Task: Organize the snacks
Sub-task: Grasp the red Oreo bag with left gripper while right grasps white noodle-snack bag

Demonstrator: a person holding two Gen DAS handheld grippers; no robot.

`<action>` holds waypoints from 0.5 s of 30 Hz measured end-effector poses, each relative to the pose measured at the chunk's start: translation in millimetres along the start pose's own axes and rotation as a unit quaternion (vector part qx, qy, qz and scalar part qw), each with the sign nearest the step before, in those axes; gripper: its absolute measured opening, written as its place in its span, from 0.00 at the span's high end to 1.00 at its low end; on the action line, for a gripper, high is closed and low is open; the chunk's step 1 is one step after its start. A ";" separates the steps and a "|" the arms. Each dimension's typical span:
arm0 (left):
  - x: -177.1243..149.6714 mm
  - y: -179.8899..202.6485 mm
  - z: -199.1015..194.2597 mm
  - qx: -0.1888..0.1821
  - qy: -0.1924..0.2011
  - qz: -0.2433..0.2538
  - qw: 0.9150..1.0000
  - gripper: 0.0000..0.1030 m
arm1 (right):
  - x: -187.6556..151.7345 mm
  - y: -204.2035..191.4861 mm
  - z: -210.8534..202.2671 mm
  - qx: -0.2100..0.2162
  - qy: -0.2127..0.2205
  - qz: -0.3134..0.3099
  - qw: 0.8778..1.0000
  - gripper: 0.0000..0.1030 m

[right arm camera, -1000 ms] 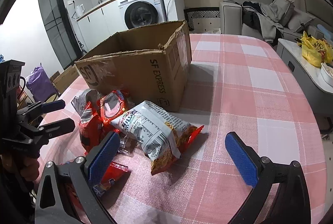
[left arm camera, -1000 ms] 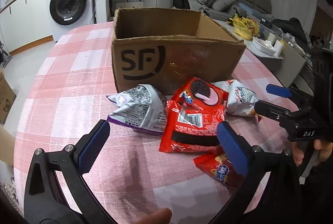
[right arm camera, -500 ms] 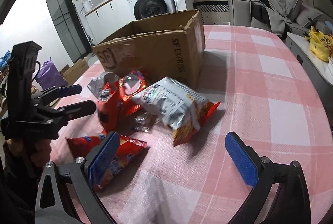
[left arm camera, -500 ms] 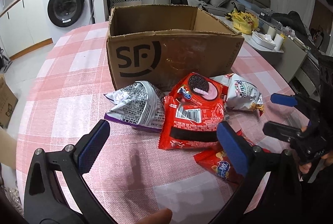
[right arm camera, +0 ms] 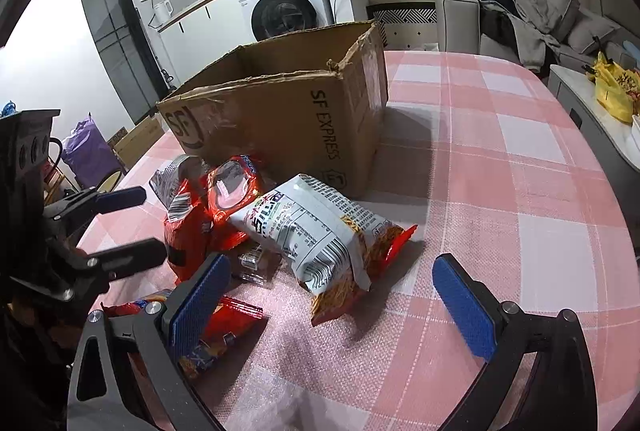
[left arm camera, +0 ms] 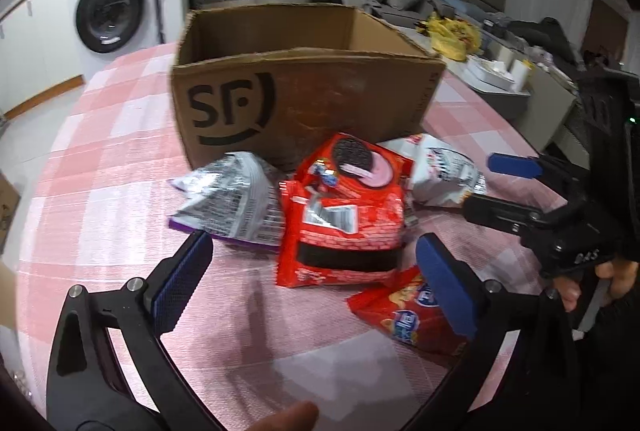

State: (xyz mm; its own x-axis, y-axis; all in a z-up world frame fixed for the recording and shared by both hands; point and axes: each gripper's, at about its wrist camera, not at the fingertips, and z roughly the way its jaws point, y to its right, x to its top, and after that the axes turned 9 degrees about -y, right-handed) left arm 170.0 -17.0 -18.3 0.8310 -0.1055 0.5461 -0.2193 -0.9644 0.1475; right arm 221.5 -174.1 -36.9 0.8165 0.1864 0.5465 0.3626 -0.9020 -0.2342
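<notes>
Red cookie pack [left arm camera: 344, 219] lies just ahead between left gripper's [left arm camera: 312, 283] spread fingers; right gripper's [right arm camera: 332, 295] fingers also apart.

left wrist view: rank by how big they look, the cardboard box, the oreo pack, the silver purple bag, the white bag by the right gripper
1. cardboard box
2. oreo pack
3. silver purple bag, close to the oreo pack in looks
4. white bag, partly hidden and farther off, so unsure
</notes>
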 end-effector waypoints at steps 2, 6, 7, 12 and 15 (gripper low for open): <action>0.0 -1.0 1.0 -0.018 -0.002 -0.003 1.000 0.14 | 1.1 0.1 1.2 0.001 -0.001 -0.002 1.000 0.00; 1.4 -2.1 7.0 -0.030 -0.007 0.000 1.000 0.21 | 3.3 1.3 4.8 0.002 -0.005 -0.008 1.000 0.00; 2.0 -2.4 8.5 -0.031 -0.009 0.001 0.999 0.21 | 5.0 2.4 6.5 0.003 -0.007 -0.009 1.000 0.00; 3.5 0.2 10.8 -0.041 -0.013 0.009 0.999 0.21 | 7.7 4.9 11.8 0.007 -0.013 -0.014 1.000 0.00; 3.4 1.1 16.9 -0.051 -0.024 0.008 0.998 0.22 | 11.2 6.0 16.9 0.012 -0.017 -0.020 1.000 0.00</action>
State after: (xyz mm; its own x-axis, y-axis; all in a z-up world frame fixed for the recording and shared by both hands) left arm 181.2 -22.6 -30.2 0.8504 -0.1341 0.5087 -0.2815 -0.9329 0.2247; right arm 240.4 -170.8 -45.9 0.8158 0.2363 0.5278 0.4062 -0.8838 -0.2321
